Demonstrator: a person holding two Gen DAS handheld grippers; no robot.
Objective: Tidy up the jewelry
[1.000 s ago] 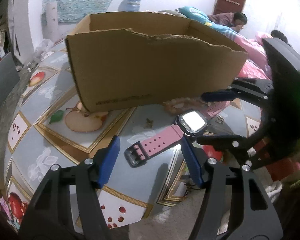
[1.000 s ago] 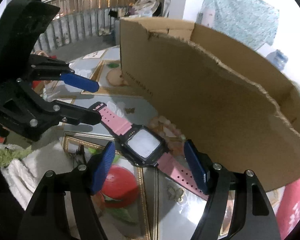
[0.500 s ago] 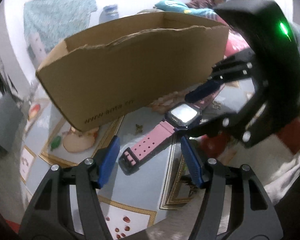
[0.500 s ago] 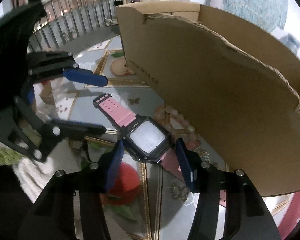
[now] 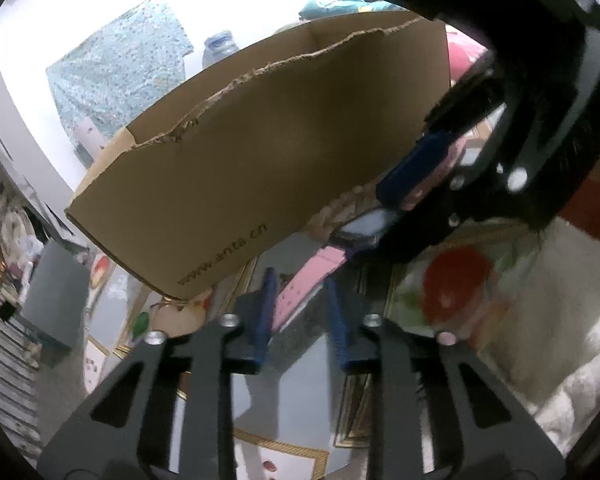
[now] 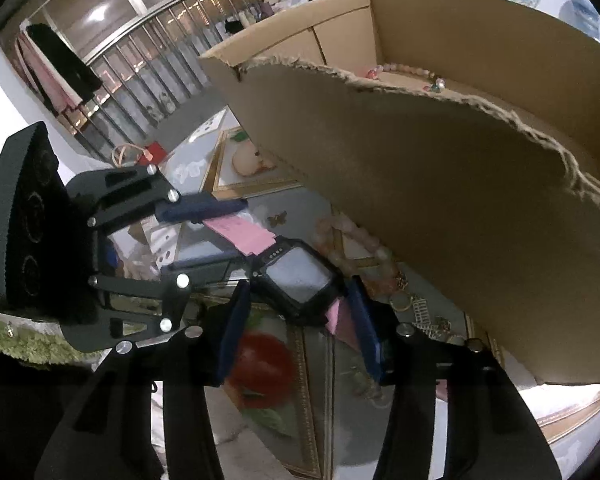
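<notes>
Left wrist view.
- Left gripper (image 5: 300,312): blue-padded jaws narrowed onto the pink strap of the watch (image 5: 300,286), which sits between the pads; contact with both pads appears likely but the frame is blurred.
- Watch: dark case with pale face toward the upper right, lying just before the cardboard box (image 5: 268,168).
- Right gripper (image 5: 396,216): enters from the upper right; one blue pad lies over the far side of the watch case, the other is hidden.
- Cardboard box: torn top edge, printed web address on the near wall, standing on the desk (image 5: 284,412), whose cover is patterned with fruit.
- Bead bracelet (image 5: 340,208): pale pink, at the foot of the box beside the watch case.

Right wrist view.
- Right gripper (image 6: 296,320): jaws closed in on the dark watch case (image 6: 298,280), one blue pad at each side of it.
- Left gripper (image 6: 204,232): at the left, its pads above and below the pink strap end.
- Cardboard box (image 6: 440,208): open top; a bead string (image 6: 404,70) lies inside on its floor.
- Bead bracelet (image 6: 360,248): on the desk (image 6: 312,400) between watch and box wall.
- Small gold pieces (image 6: 416,308): a ring and charms, near the box foot, just right of the watch.
</notes>
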